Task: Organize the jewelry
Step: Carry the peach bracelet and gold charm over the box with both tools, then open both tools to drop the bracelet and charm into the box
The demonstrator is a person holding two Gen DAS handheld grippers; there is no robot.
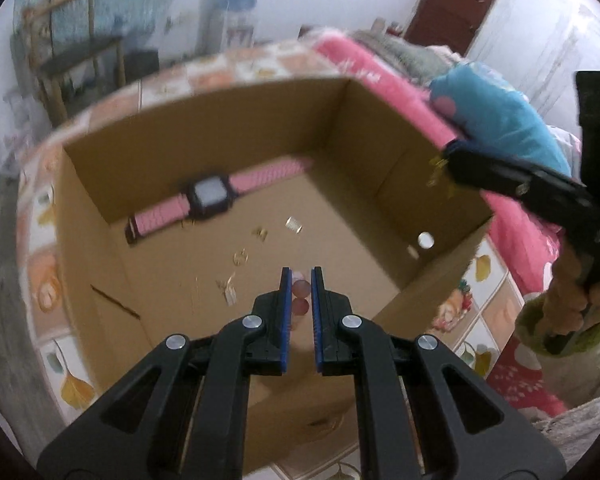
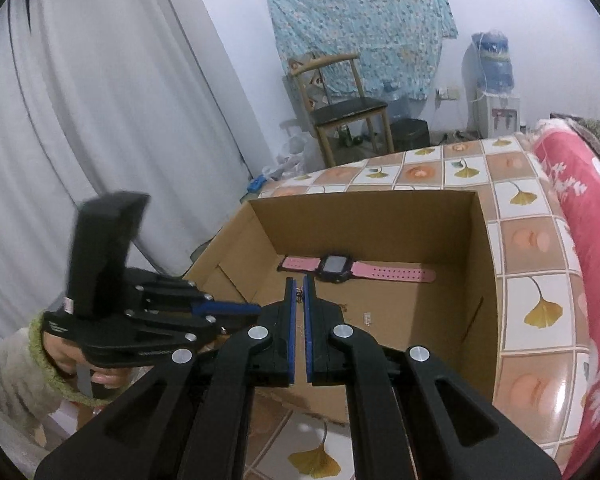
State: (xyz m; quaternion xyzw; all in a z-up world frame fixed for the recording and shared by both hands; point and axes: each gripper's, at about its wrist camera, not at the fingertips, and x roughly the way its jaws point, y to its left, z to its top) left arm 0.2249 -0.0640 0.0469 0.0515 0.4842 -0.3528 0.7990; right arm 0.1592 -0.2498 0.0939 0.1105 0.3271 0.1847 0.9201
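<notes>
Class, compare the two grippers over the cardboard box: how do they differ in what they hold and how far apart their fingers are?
The left gripper clamps pink beads, fingers a bead's width apart; the right gripper pinches a small gold piece, fingers nearly touching. Both have black bodies, blue pads and hang over the cardboard box.

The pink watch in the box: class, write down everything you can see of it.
The pink watch has a square dark case with a pale blank face and a perforated, rubbery-looking pink strap, unbuckled and stretched out flat. It lies on the floor of the cardboard box, along the foot of the far wall. Neither gripper touches it; small gold pieces lie apart from it.
</notes>
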